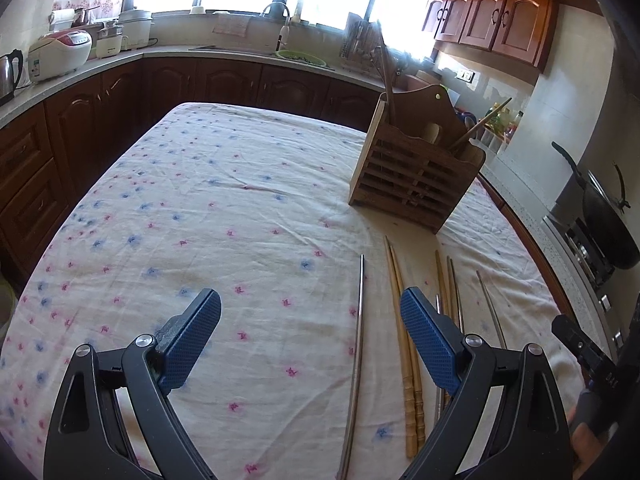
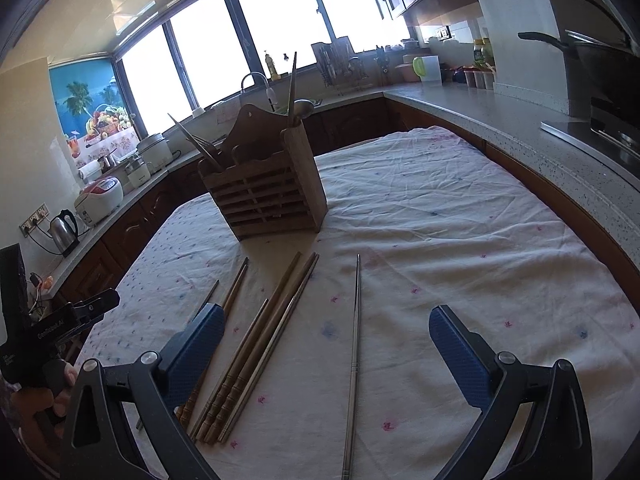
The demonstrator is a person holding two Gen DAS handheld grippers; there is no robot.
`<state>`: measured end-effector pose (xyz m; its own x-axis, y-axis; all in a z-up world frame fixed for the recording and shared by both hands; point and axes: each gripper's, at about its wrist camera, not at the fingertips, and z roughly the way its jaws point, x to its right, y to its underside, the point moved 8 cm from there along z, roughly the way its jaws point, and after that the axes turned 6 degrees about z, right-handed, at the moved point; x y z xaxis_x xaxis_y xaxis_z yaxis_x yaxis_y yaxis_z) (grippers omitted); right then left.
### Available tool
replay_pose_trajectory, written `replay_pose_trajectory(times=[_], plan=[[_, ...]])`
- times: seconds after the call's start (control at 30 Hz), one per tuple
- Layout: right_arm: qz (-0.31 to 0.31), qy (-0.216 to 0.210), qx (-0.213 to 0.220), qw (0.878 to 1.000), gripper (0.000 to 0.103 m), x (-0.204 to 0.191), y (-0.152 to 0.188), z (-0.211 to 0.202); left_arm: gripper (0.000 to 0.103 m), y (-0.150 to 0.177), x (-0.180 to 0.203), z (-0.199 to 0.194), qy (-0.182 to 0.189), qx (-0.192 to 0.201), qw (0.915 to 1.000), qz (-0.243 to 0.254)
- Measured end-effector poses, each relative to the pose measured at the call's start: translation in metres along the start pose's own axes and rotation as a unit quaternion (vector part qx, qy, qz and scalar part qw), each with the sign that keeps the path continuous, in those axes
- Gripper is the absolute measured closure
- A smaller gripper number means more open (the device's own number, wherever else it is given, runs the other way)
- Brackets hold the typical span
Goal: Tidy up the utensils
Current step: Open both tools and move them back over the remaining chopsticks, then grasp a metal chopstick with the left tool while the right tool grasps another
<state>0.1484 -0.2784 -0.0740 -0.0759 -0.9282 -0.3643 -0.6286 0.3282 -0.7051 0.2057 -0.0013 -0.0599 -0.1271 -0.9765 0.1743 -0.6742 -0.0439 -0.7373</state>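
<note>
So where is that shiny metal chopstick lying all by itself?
In the right wrist view, the metal chopstick lies on the flowery tablecloth, right of the wooden chopsticks and nearer than the wooden holder.

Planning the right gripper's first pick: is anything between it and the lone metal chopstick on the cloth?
Nothing visible. The right gripper hangs open above the lone silver metal chopstick, which lies apart from the brown wooden chopsticks.
</note>
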Motion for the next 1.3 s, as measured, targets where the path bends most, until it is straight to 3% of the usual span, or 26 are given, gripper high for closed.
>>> replay_pose_trajectory(times=[0.13, 0.27, 0.33, 0.53, 0.83, 0.97, 1.1, 1.2, 1.3], plan=[[-0.004, 0.003, -0.009, 1.000, 0.003, -0.001, 0.001, 0.007, 0.010, 0.003, 0.004, 0.010, 0.000, -0.019, 0.9998, 0.010], [-0.012, 0.009, -0.022, 1.000, 0.011, -0.002, -0.002, 0.016, 0.014, 0.005, 0.012, 0.024, 0.005, -0.044, 0.9987, 0.024], [-0.016, 0.014, -0.031, 0.999, 0.018, -0.001, -0.004, 0.023, 0.024, 0.007, 0.016, 0.033, 0.007, -0.061, 0.9975, 0.034], [-0.017, 0.018, -0.063, 0.998, 0.036, 0.004, -0.010, 0.046, 0.042, 0.005, 0.030, 0.059, 0.023, -0.101, 0.9929, 0.059], [-0.024, 0.044, -0.115, 0.992, 0.063, 0.016, -0.012, 0.095, 0.060, -0.001, 0.048, 0.102, 0.045, -0.153, 0.9826, 0.095], [-0.034, 0.062, -0.134, 0.989, 0.074, 0.021, -0.011, 0.113, 0.067, -0.003, 0.053, 0.112, 0.039, -0.156, 0.9804, 0.114], [-0.057, 0.075, -0.135, 0.986, 0.078, 0.017, -0.014, 0.125, 0.073, -0.005, 0.058, 0.117, 0.030, -0.152, 0.9784, 0.137], [-0.088, 0.093, -0.133, 0.983, 0.082, 0.012, -0.015, 0.131, 0.084, -0.006, 0.064, 0.120, 0.018, -0.145, 0.9757, 0.163], [-0.100, 0.095, -0.130, 0.982, 0.090, 0.009, -0.015, 0.133, 0.098, -0.008, 0.062, 0.122, 0.024, -0.143, 0.9770, 0.156]])
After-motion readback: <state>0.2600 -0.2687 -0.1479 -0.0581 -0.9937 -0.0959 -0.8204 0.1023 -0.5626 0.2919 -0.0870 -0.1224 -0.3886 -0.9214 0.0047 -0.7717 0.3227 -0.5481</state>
